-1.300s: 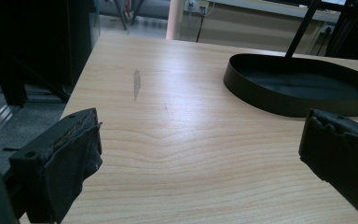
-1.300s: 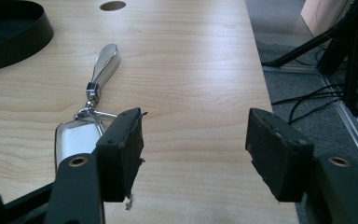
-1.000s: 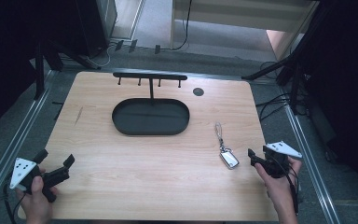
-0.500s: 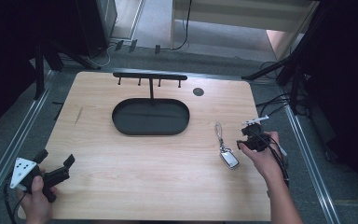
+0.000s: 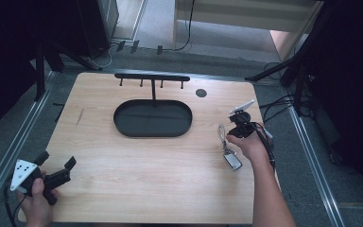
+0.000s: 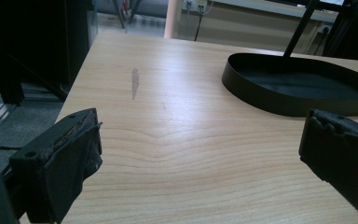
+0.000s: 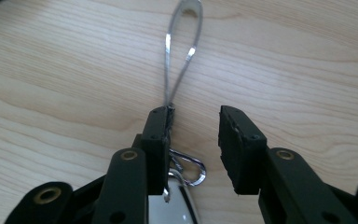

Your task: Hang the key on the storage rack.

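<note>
Right gripper (image 7: 193, 140) now advanced over key fob's wire loop (image 7: 181, 51), jaws spread, astride loop base; not yet pinched. Left gripper (image 6: 200, 154) idle, jaws spread above bench (image 5: 137, 175).

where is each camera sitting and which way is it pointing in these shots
High view: fixed above the person's side, looking forward and down on the table; both forearms, left gripper and right gripper by the key fob.
Left gripper view: rides the left gripper, low, facing the black tray; its open jaws show.
Right gripper view: looks down on the wire loop; its right gripper is open.
Shared: tray, wire loop.
</note>
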The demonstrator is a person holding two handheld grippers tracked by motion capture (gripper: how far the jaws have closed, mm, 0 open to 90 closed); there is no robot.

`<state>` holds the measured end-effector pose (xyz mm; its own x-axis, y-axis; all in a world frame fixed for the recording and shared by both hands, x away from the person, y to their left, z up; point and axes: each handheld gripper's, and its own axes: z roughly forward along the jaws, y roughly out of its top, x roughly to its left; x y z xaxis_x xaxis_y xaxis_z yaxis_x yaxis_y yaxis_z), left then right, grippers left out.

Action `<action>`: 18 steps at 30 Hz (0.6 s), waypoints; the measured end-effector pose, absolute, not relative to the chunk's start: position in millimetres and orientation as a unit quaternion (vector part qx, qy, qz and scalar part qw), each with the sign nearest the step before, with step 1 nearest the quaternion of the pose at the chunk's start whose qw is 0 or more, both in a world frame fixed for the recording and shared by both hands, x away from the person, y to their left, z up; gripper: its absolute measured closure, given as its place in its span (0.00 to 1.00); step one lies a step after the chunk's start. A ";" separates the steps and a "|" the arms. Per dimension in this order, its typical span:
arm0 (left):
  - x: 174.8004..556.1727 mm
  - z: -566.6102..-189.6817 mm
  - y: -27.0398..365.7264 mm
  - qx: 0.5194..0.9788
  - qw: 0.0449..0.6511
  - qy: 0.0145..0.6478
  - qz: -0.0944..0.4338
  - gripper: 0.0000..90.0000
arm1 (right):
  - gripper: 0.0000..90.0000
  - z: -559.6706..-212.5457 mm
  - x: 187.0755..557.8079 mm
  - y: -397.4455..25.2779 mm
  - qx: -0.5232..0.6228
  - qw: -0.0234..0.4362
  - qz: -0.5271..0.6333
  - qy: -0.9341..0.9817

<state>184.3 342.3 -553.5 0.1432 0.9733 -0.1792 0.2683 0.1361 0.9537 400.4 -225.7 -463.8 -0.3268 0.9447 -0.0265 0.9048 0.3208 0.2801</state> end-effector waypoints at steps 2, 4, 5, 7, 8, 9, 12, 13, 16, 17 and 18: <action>184.5 -553.5 342.2 0.560 0.510 0.554 0.345 0.00 | 0.71 -465.2 403.2 -218.0 0.572 0.093 0.105 0.808; 184.5 -553.5 342.2 0.560 0.510 0.554 0.345 0.00 | 0.70 -467.2 405.2 -211.6 0.567 0.096 0.096 0.812; 184.6 -553.5 342.2 0.560 0.510 0.554 0.345 0.00 | 0.70 -468.4 406.1 -208.5 0.565 0.096 0.094 0.814; 184.6 -553.5 342.2 0.561 0.510 0.554 0.345 0.00 | 0.72 -471.8 408.0 -202.9 0.564 0.086 0.093 0.816; 184.6 -553.5 342.1 0.561 0.510 0.554 0.345 0.00 | 0.72 -473.5 408.6 -200.6 0.564 0.087 0.091 0.816; 184.7 -553.5 342.0 0.561 0.509 0.553 0.345 0.00 | 0.72 -474.4 409.1 -198.9 0.564 0.088 0.089 0.816; 184.7 -553.5 341.9 0.562 0.509 0.553 0.346 0.00 | 0.72 -477.5 412.2 -195.5 0.571 0.095 0.084 0.811; 184.7 -553.5 341.9 0.562 0.509 0.553 0.346 0.00 | 0.73 -478.8 413.1 -194.8 0.574 0.098 0.081 0.809; 184.6 -553.5 341.9 0.561 0.510 0.553 0.346 0.00 | 0.74 -484.4 414.8 -194.3 0.580 0.096 0.062 0.807; 184.6 -553.5 342.0 0.561 0.510 0.553 0.346 0.00 | 0.75 -485.9 415.1 -194.6 0.581 0.093 0.060 0.806; 184.6 -553.5 342.0 0.561 0.510 0.553 0.346 0.00 | 0.76 -487.1 415.4 -194.8 0.582 0.095 0.060 0.805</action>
